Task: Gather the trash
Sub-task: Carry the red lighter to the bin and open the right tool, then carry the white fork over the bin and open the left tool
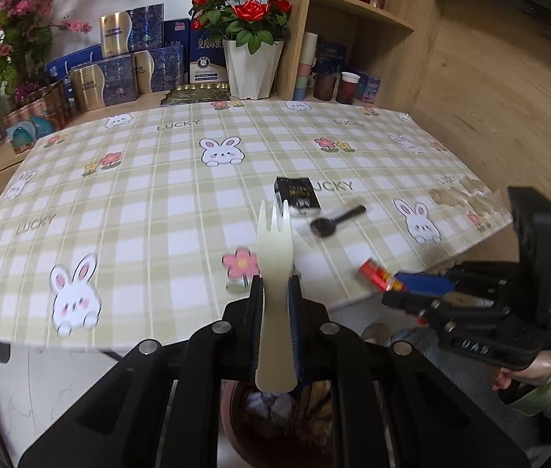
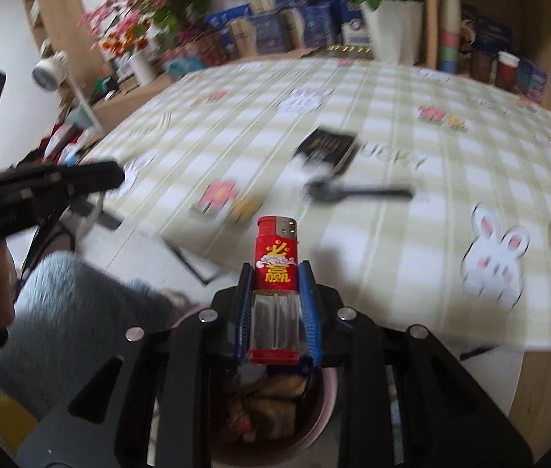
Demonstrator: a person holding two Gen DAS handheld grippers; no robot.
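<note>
My left gripper [image 1: 275,284] is shut on a cream plastic fork [image 1: 274,273], tines up, held above a round bin [image 1: 236,421] with crumpled trash in it. My right gripper [image 2: 275,273] is shut on a red lighter [image 2: 275,284] over the same pinkish bin [image 2: 326,401]. The lighter and the right gripper also show in the left wrist view [image 1: 377,275], at the table's near edge. On the checked bunny tablecloth [image 1: 139,195] lie a black packet [image 1: 297,193] and a black plastic spoon [image 1: 336,220], beyond both grippers. The packet [image 2: 328,150] and the spoon [image 2: 357,193] also show in the right wrist view.
A white pot of red roses [image 1: 250,66], blue and gold boxes [image 1: 119,74] and pink flowers [image 1: 10,39] stand behind the table. Wooden shelves [image 1: 357,11] with cups [image 1: 347,87] are at the back right. The person's legs [image 2: 72,304] are beside the bin.
</note>
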